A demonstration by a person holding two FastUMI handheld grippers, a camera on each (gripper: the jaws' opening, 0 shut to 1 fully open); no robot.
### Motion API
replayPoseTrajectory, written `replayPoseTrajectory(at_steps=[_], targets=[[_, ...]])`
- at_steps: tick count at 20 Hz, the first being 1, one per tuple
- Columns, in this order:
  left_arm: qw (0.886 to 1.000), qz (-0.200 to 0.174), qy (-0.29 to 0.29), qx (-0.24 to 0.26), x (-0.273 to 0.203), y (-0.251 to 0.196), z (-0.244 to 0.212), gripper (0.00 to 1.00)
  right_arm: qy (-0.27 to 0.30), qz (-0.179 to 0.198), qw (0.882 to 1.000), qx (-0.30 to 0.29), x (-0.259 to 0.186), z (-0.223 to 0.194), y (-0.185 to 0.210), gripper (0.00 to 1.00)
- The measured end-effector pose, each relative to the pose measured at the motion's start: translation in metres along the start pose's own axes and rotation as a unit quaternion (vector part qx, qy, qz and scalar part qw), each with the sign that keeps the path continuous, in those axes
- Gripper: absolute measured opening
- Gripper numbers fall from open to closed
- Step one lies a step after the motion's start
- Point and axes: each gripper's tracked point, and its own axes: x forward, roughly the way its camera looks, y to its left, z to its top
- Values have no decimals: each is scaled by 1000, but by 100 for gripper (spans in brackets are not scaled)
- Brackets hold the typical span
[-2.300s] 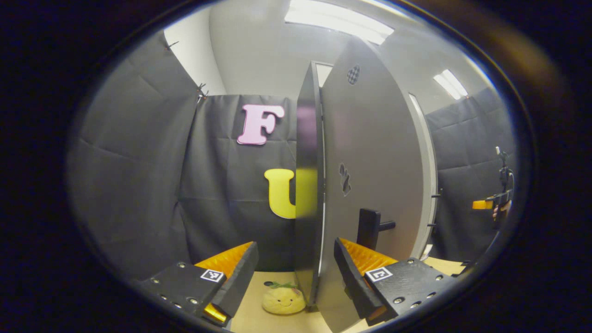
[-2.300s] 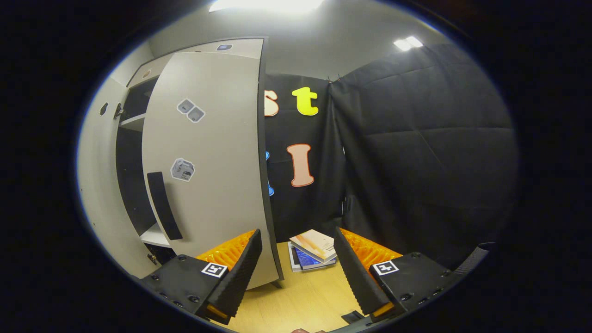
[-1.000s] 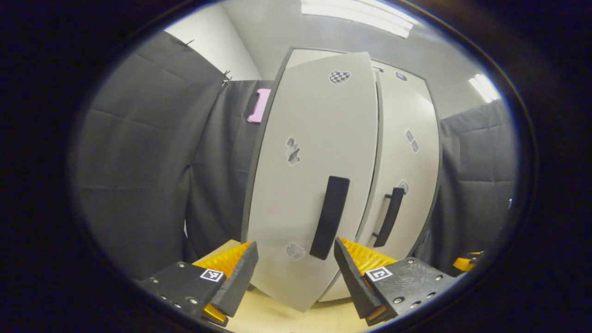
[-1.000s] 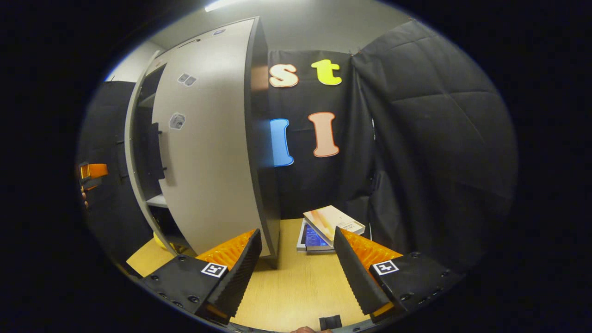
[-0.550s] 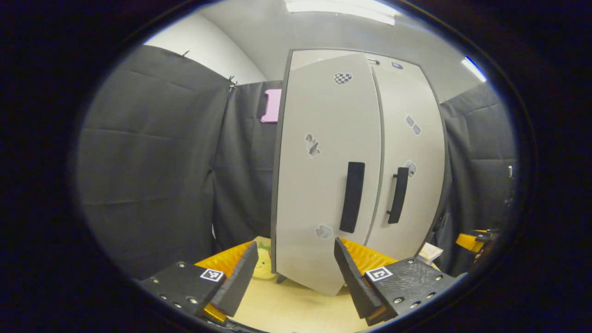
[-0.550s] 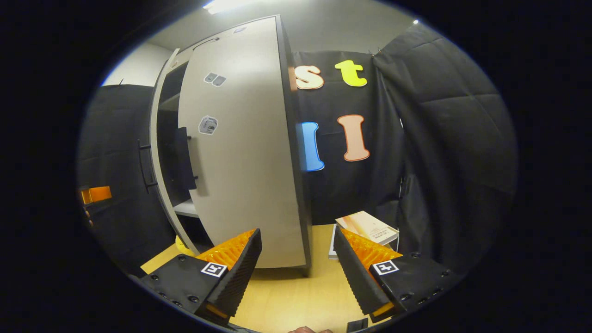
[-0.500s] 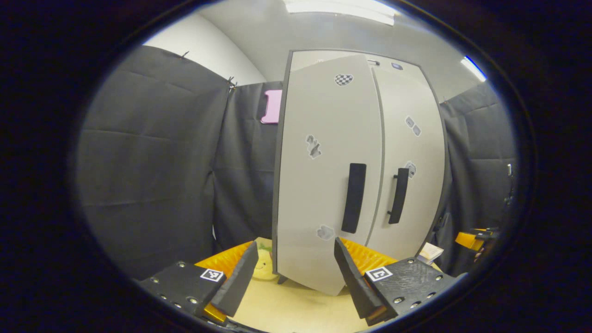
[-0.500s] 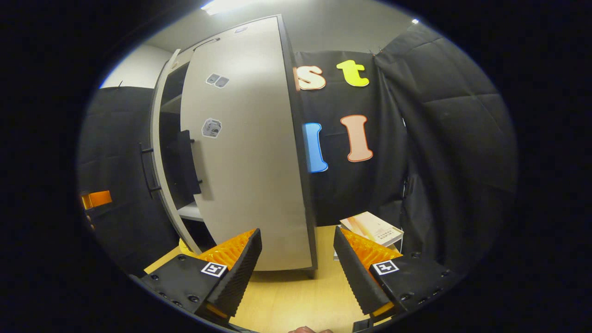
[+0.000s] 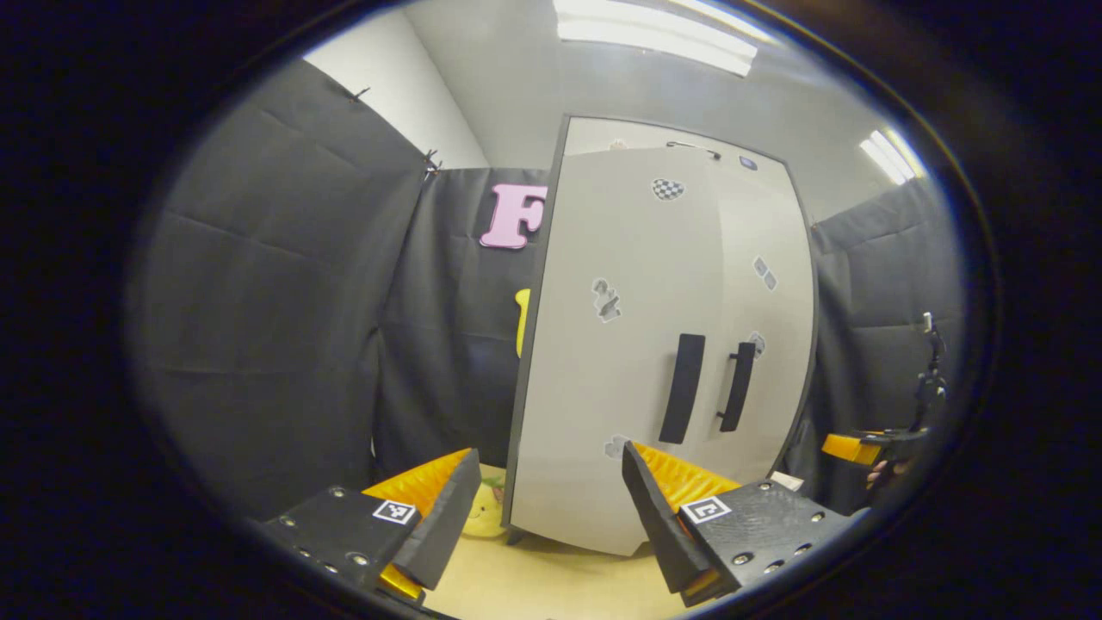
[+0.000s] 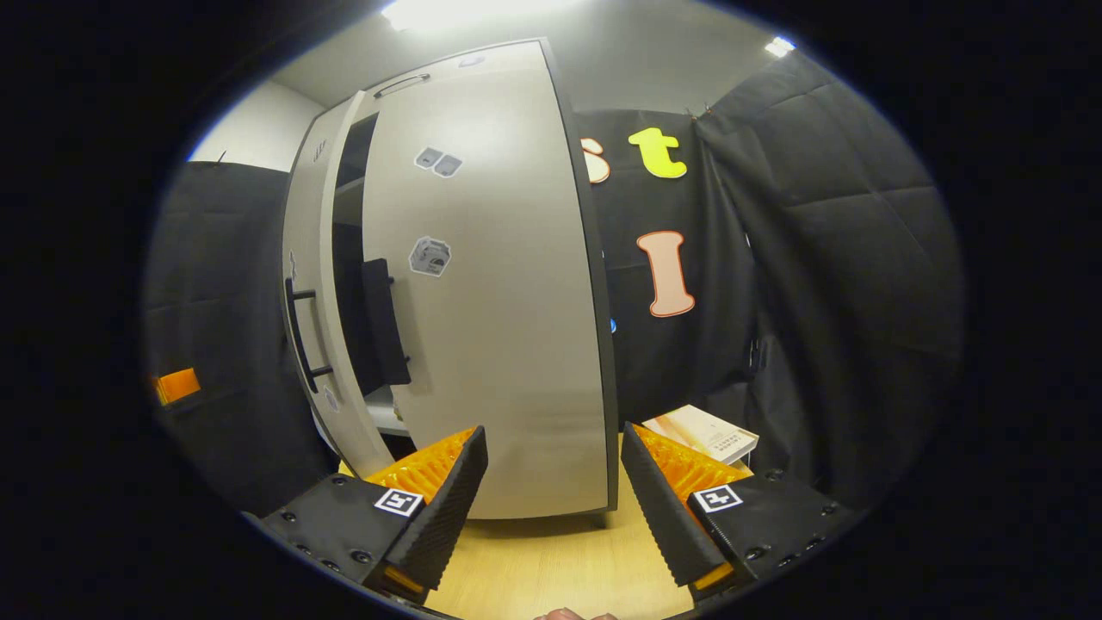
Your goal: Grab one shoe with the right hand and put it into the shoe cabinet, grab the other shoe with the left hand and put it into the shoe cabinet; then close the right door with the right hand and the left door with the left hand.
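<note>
**Cabinet doors nearly shut, both grippers empty**

In the left gripper view, the left gripper [image 9: 549, 508] sits low with its jaws released and nothing between them. Behind its left finger a yellow plush toy [image 9: 485, 510] lies on the worktop [image 9: 551, 585], just beside the cabinet's left front corner. The shoe cabinet [image 9: 663, 344] stands upright, its long axis vertical, front facing this camera. Its left door [image 9: 611, 362] and right door [image 9: 766, 344] look almost flush here, each with a dark vertical handle, the left handle [image 9: 682, 388] and the right handle [image 9: 737, 387] close together by the centre seam. At the far right edge the other gripper [image 9: 869, 446] shows, held in a hand.

In the right gripper view, the right gripper [image 10: 553, 504] also has its jaws released and empty, pointing at the right door's [image 10: 499, 293] hinge-side edge. From this angle a dark gap between the doors shows a shelf [image 10: 385, 417] inside; the left door [image 10: 314, 310] stands slightly ajar. Whether the shoes are inside cannot be told. A stack of books [image 10: 702, 433] lies on the worktop [image 10: 560, 568] to the right of the cabinet.
</note>
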Motion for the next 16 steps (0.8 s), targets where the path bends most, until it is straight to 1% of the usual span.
replayPoseTrajectory(at_steps=[4, 5, 8, 11, 13, 15, 16], targets=[[1000, -14, -1, 4, 5, 10, -11, 93, -3, -26, 1000, -10, -16, -8, -2, 98], [1000, -21, -5, 4, 5, 9, -12, 95, -7, -35, 999, -12, -20, -9, -6, 98], [999, -31, 0, 9, 12, 8, -20, 94, -11, -57, 998, -2, -28, -13, -14, 98], [999, -48, 8, 7, 24, -3, -25, 94, -13, -75, 997, 12, -37, -14, -24, 98], [998, -70, -4, 5, 28, -14, -20, 94, -23, -84, 996, 15, -44, -13, -31, 98], [997, -83, -12, -1, 32, -20, -19, 94, -26, -91, 995, 20, -47, -14, -35, 98], [996, -84, -8, -6, 35, -20, -23, 95, -26, -95, 995, 20, -49, -15, -37, 92]])
